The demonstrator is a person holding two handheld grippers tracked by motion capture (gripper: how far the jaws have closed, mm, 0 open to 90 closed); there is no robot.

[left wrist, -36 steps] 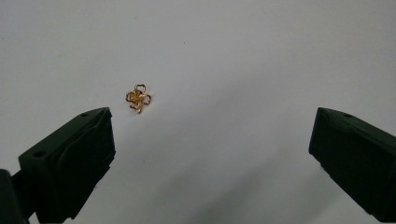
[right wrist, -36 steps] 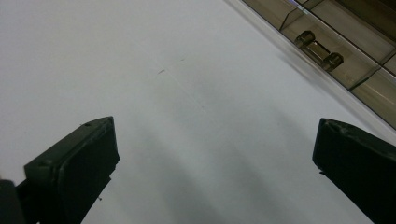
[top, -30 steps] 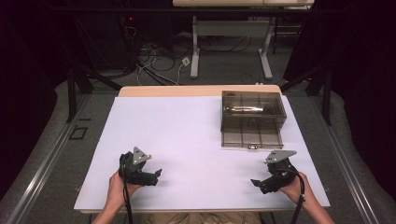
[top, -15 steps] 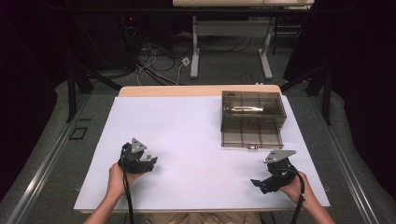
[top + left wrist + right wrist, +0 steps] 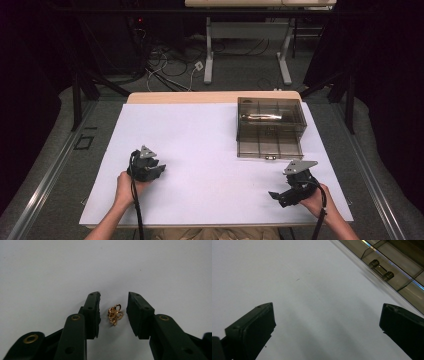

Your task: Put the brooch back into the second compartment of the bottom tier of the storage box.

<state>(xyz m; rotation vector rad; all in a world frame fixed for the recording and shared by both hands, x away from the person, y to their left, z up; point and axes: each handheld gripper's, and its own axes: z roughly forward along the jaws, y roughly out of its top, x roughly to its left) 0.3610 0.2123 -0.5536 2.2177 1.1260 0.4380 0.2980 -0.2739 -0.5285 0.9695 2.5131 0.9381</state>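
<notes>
**Left gripper closing in on a tiny gold clip**

Left gripper (image 5: 113, 315) has just been narrowing; its jaws sit either side of the gold clip (image 5: 115, 315) on the white table (image 5: 210, 140), not touching it. Right gripper (image 5: 327, 322) gapes wide near the smoky box (image 5: 270, 127).

A white-topped table (image 5: 200, 130) stands on grey floor (image 5: 50, 165). Behind it, a white desk frame (image 5: 245, 35), loose cables (image 5: 165, 65) and dark curtains (image 5: 380, 75).

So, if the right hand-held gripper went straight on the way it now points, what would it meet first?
Probably the clear compartment box. The right hand-held gripper stands open over bare white table, and the box's latched front edge lies ahead, slightly to one side; depth is unclear.
</notes>
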